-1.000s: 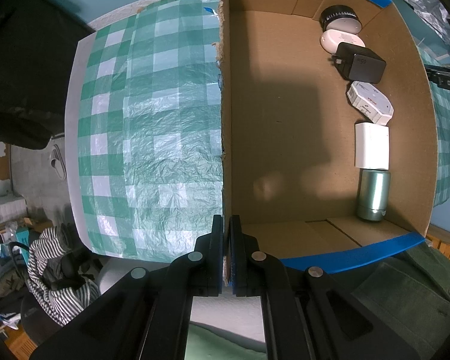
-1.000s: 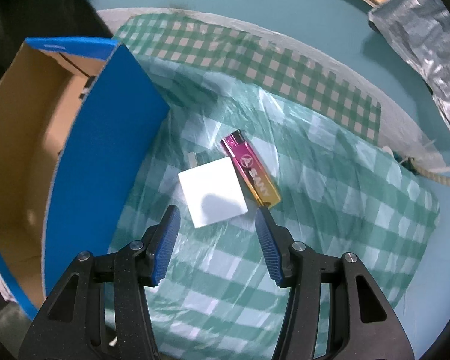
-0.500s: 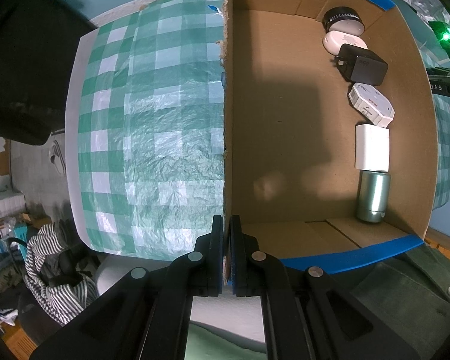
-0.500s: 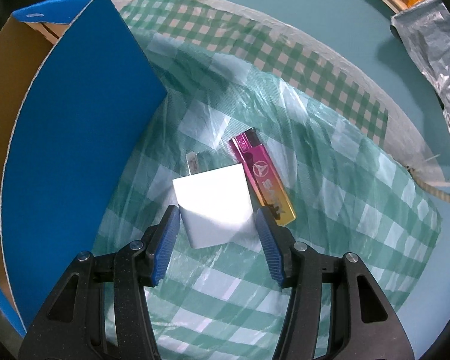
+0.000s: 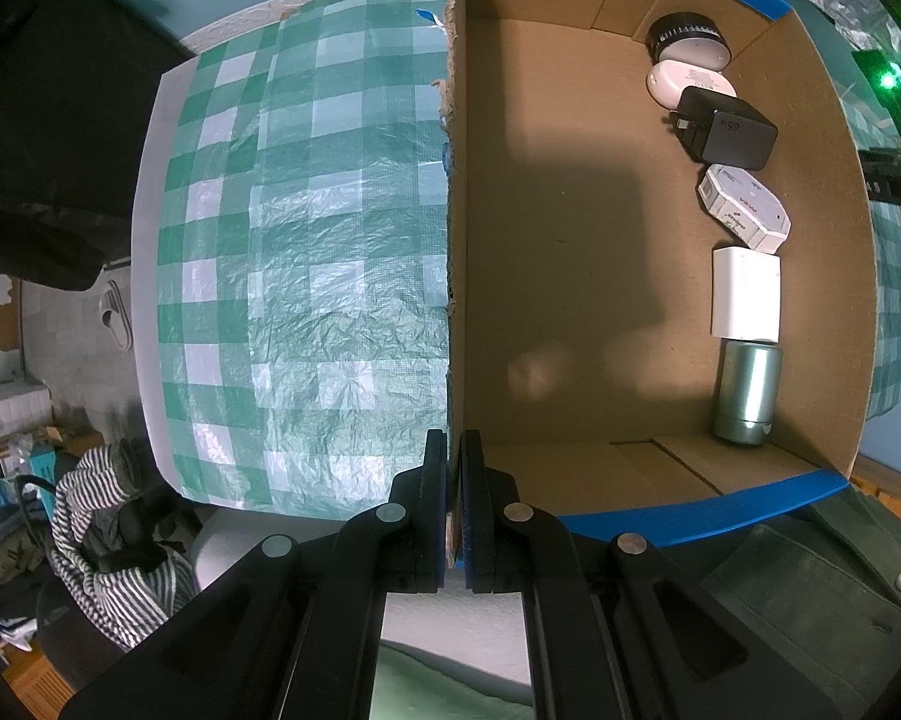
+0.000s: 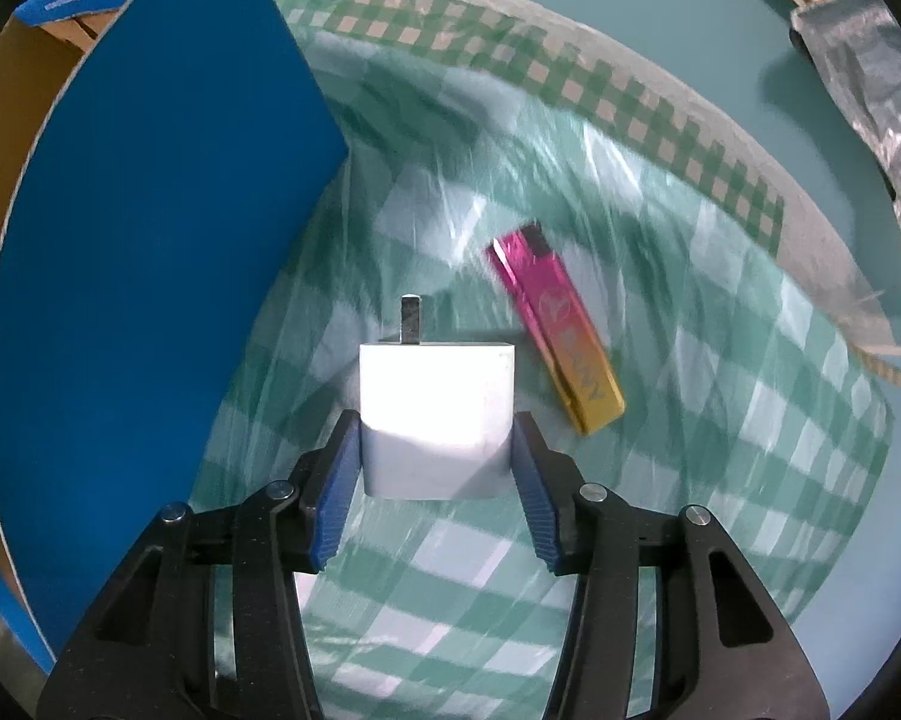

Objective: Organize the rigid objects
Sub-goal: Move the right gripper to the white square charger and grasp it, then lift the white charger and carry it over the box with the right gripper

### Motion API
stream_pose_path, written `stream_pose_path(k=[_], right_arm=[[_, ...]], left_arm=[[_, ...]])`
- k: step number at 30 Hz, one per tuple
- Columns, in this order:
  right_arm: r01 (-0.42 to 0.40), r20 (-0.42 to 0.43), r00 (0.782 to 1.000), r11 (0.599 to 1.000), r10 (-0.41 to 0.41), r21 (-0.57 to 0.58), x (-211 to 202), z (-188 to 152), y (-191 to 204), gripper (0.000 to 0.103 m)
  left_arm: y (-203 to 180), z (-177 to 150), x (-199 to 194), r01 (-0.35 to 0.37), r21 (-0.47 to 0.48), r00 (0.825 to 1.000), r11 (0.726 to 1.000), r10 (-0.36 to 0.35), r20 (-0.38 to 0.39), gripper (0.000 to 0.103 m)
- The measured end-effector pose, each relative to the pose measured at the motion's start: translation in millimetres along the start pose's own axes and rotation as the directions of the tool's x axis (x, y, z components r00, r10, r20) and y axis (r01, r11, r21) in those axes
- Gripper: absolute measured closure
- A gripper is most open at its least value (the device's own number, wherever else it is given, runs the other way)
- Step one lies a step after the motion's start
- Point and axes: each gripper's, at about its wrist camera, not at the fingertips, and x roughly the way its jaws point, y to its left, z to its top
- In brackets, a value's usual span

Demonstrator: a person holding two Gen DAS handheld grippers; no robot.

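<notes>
My left gripper (image 5: 454, 450) is shut on the near corner of the cardboard box wall (image 5: 455, 276). Inside the box, along its right wall, lie a black round item (image 5: 684, 30), a white oval item (image 5: 684, 81), a black charger (image 5: 729, 132), a white octagonal box (image 5: 744, 210), a white block (image 5: 745, 294) and a grey-green can (image 5: 747, 390). My right gripper (image 6: 435, 438) straddles a white wall charger (image 6: 437, 414) on the checked cloth, the blue pads (image 6: 339, 480) against its sides. A pink and gold lighter (image 6: 555, 336) lies just right of it.
The box's blue outer wall (image 6: 150, 252) stands close on the left of the charger. The green checked cloth (image 5: 306, 264) covers the table left of the box. A silver foil bag (image 6: 864, 78) lies at the far right. Striped clothing (image 5: 108, 540) hangs below the table edge.
My right gripper moved forward and down over the white charger, and its fingers now touch the charger's sides. The left gripper stayed clamped on the box wall.
</notes>
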Motion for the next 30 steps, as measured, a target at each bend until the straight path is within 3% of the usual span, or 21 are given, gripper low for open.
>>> stream_pose_path(k=[9,21,30], right_arm=[[-0.058,-0.028,0.998,0.994,0.060,0.095,4,-12,-7,0.053],[-0.023,-0.016,1.000,0.992,0.025,0.123,11,-2,-6,0.054],[-0.036,0.025,0.999,0.993,0.033,0.111,-16,-16,1,0.054]], left_arm=[[-1,0,0,-0.003,0.005,1.000,1.000,0.003,-0.001,0.099],[-1,1,0,-0.003,0.007,1.000,1.000,0.003,0.000,0.099],[-3,2,0,-0.004,0.014,1.000,1.000,0.004,0.002,0.099]])
